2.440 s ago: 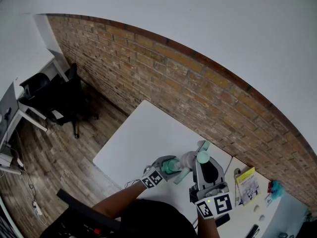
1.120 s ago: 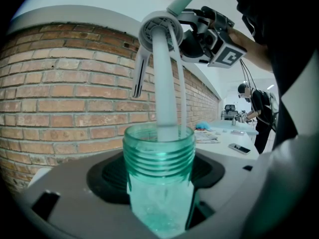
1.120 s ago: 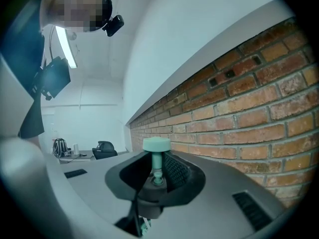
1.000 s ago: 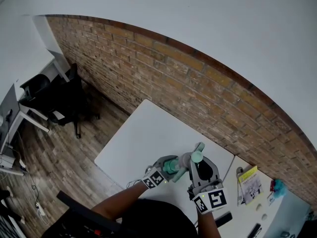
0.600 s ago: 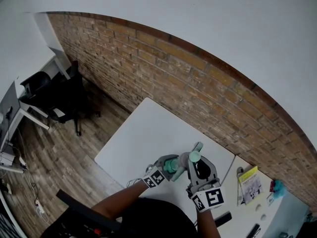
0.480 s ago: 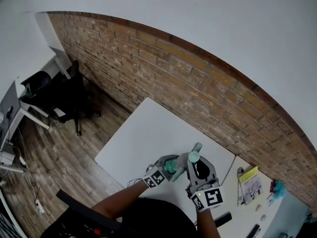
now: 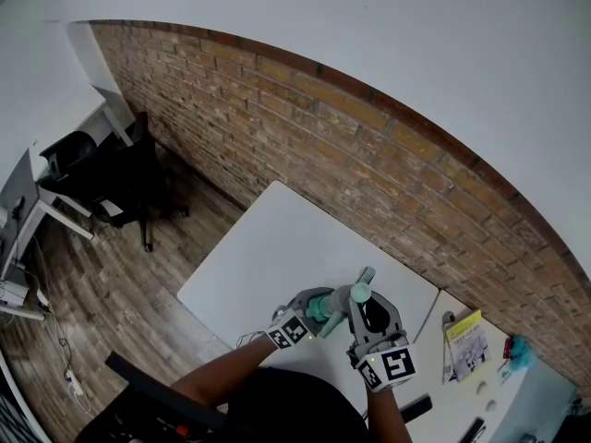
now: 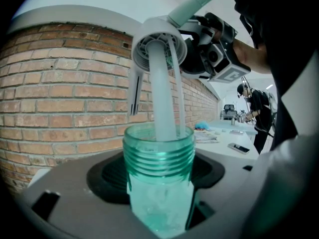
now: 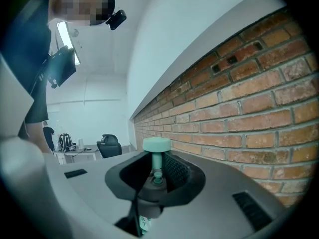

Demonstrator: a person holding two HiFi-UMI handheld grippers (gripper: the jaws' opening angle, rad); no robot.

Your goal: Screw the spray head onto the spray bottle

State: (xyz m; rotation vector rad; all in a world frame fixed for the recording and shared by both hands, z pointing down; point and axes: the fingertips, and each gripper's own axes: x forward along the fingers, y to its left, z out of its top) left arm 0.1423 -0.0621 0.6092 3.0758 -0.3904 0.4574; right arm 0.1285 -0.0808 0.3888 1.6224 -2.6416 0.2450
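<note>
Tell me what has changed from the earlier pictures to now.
The right tool, shut on the spray head, moved left in the head view, closer over the spray bottle. The left tool kept its hold and place.

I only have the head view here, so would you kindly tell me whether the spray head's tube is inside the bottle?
Observer: Yes. In the left gripper view the spray head has its white tube running down into the open mouth of the bottle.
Operator: Thank you. Is the collar on the threads?
Observer: Not yet. The collar hangs above the neck, and all the threads are bare.
Operator: And where does the left gripper hold the bottle?
Observer: The left gripper is shut on the bottle just below its threads.
</note>
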